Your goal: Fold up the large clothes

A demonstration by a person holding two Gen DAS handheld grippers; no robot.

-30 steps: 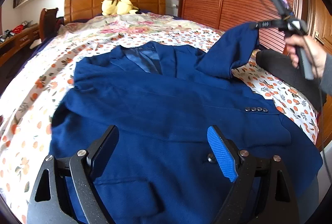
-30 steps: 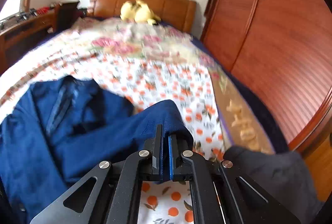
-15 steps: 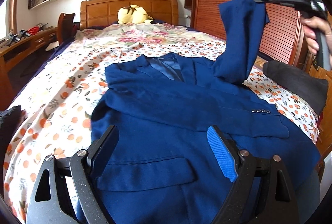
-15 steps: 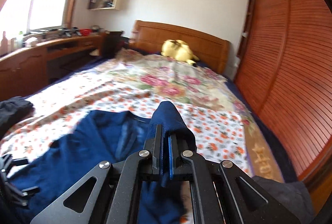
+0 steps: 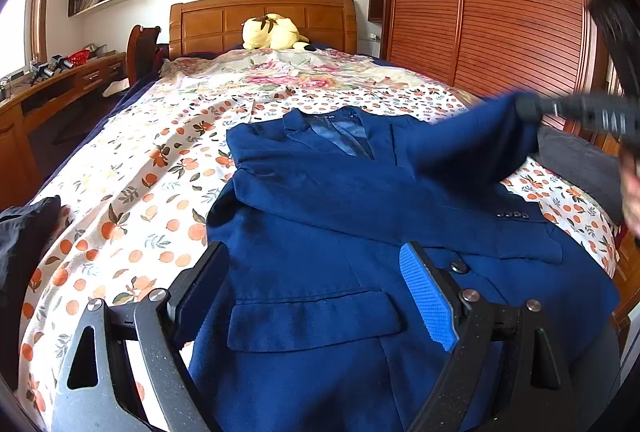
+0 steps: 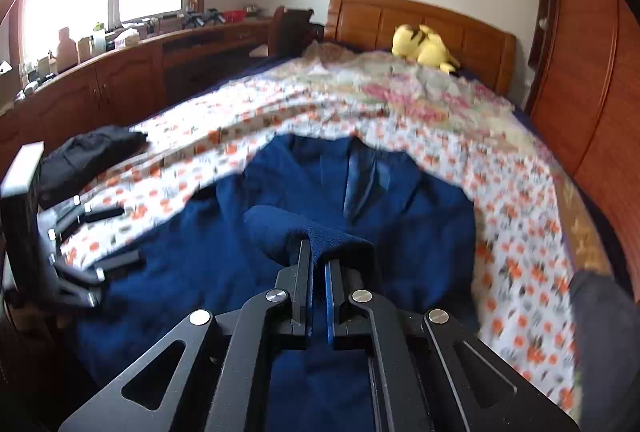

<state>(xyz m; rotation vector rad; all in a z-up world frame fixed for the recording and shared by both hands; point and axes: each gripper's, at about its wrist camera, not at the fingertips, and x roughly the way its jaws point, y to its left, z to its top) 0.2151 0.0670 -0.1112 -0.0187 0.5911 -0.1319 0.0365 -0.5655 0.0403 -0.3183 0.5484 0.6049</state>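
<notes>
Navy blazer (image 5: 360, 232) spread face-up on bed (image 5: 132, 192), collar at 12 o'clock. One sleeve crossed over chest; other sleeve (image 6: 296, 232) clamped in right tool (image 6: 318, 264), raised mid-fold. Left tool (image 5: 316, 292) spread wide, empty. Body folds outstanding

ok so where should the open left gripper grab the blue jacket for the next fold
Judging by how it lies, the near hem of the blue jacket is probably best. The left gripper hangs open above the flap pocket; come in low from the bed's foot and pinch that flat free edge. The right gripper holds the sleeve.
</notes>
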